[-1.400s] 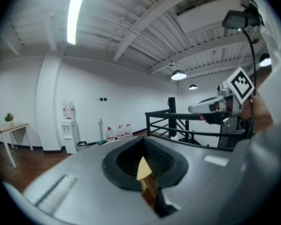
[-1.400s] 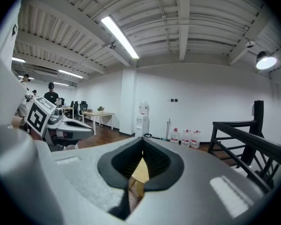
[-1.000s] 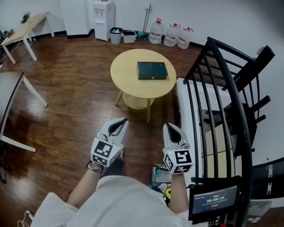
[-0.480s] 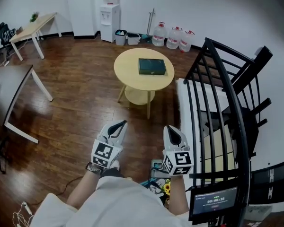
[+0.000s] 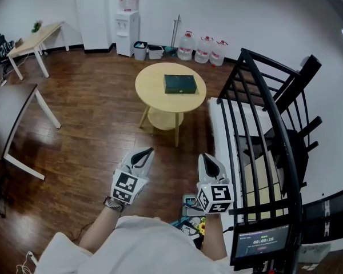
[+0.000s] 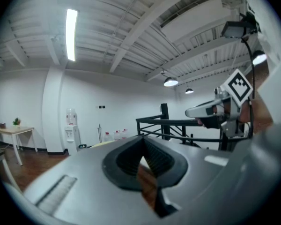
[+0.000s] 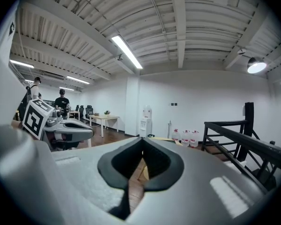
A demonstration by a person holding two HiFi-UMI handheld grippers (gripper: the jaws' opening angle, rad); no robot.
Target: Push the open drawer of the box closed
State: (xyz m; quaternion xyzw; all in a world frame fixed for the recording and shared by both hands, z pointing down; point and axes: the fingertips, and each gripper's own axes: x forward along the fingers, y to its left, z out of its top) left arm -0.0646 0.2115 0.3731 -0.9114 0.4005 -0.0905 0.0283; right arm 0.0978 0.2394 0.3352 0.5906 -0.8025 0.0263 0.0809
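Note:
A dark green box (image 5: 179, 84) lies on the round light-wood table (image 5: 154, 95) across the room. Whether its drawer stands open I cannot tell from here. My left gripper (image 5: 145, 151) and right gripper (image 5: 206, 157) are held side by side in front of my body, well short of the table, tips pointing toward it. Both are shut with nothing between the jaws. In the left gripper view the jaws meet at the tip (image 6: 143, 138) and the right gripper (image 6: 210, 110) shows at the right. In the right gripper view the jaws (image 7: 142, 140) meet too.
A black metal railing (image 5: 257, 124) runs along my right. A water dispenser (image 5: 126, 32) and several water bottles (image 5: 204, 48) stand at the far wall. A grey table (image 5: 11, 119) is at the left and a wooden desk (image 5: 33, 39) at the far left. Dark wood floor (image 5: 91, 136) lies between me and the round table.
The view has shifted slightly; the round table and box now appear a little farther left and up. Both grippers keep their pose, shut and side by side.

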